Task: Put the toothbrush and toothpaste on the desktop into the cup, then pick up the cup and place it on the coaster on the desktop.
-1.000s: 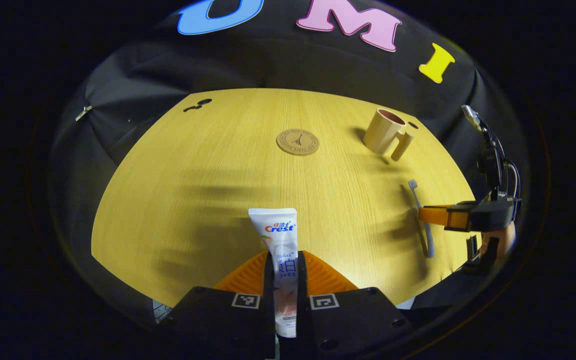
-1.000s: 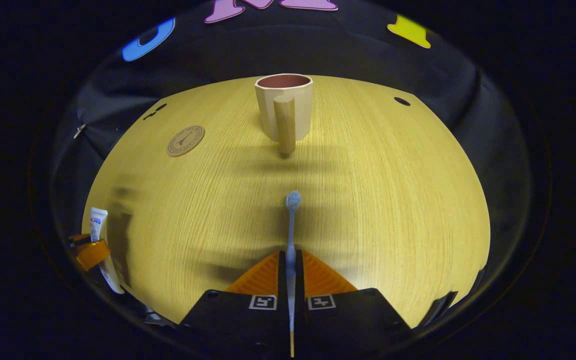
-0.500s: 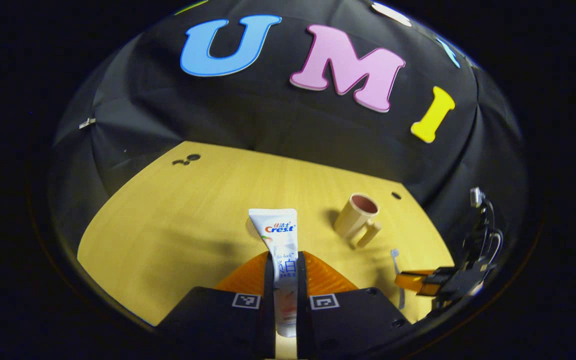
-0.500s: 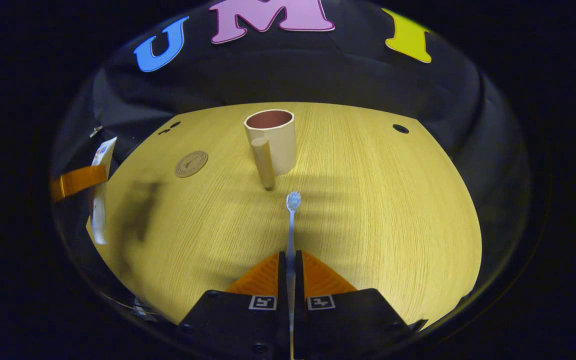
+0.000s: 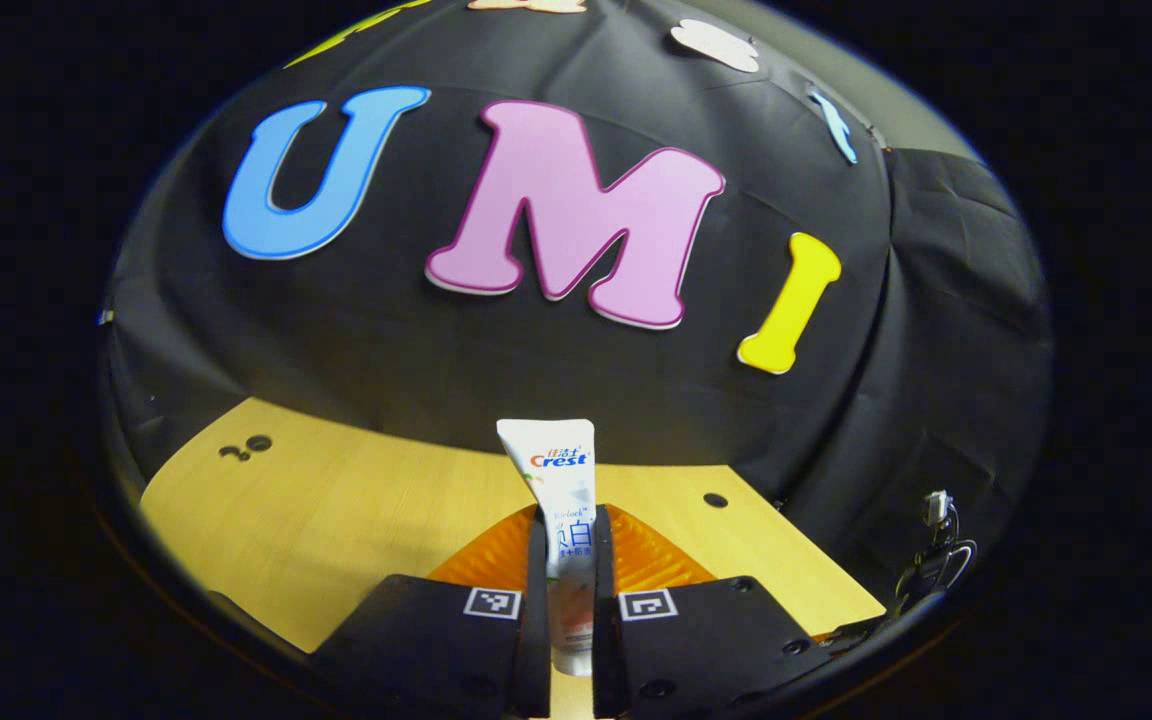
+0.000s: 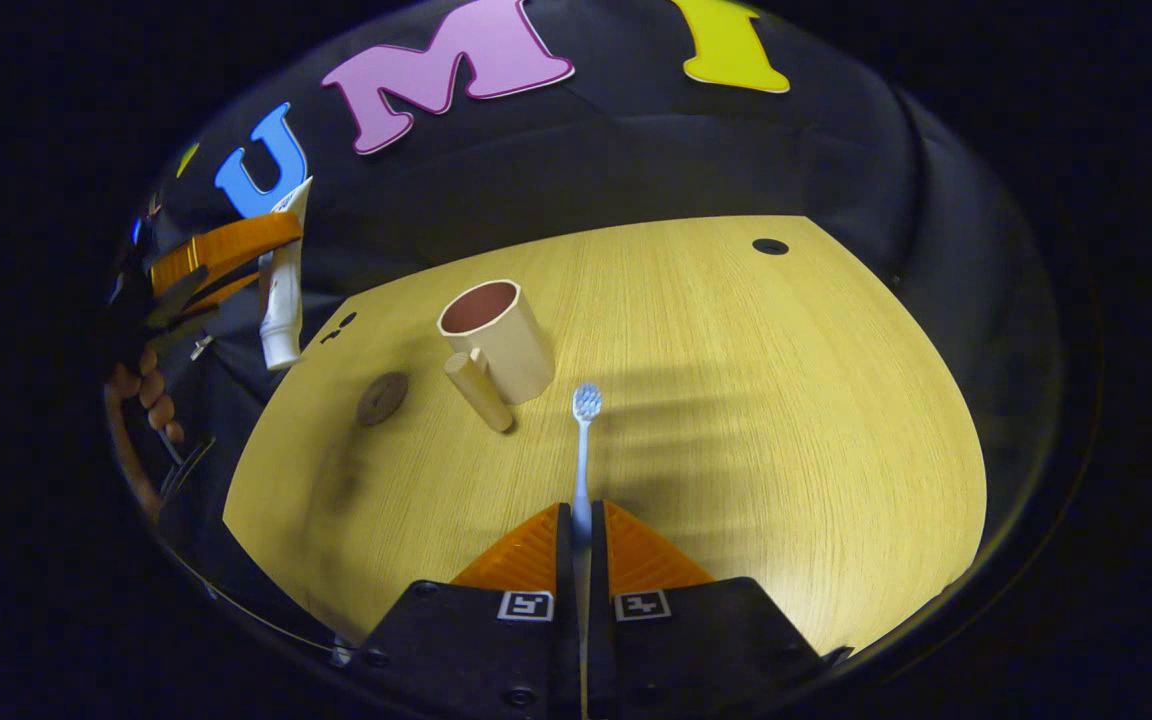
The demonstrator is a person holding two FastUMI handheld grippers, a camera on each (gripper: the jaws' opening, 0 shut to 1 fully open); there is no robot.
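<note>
My left gripper (image 5: 568, 528) is shut on the white toothpaste tube (image 5: 558, 490), which sticks up between its orange fingers, high above the wooden desktop (image 5: 336, 520). In the right gripper view that same gripper (image 6: 226, 250) hangs at the far left with the toothpaste tube (image 6: 281, 290) pointing cap down. My right gripper (image 6: 581, 530) is shut on the light blue toothbrush (image 6: 583, 450), bristle head forward, lifted above the desktop (image 6: 736, 400). The beige cup (image 6: 496, 335) with a pink inside stands upright just left of the brush head, handle toward me. The round brown coaster (image 6: 382, 397) lies left of the cup.
A person's hand (image 6: 141, 385) holds the left gripper at the left edge of the right gripper view. Small dark holes (image 6: 769, 246) mark the desktop near its far edge. A cable and clip (image 5: 936, 530) hang at the right of the left gripper view.
My left gripper has risen and tilted up with the toothpaste, so the cup and coaster dropped out of its view. My right gripper has lifted the toothbrush and swung right of the cup.
</note>
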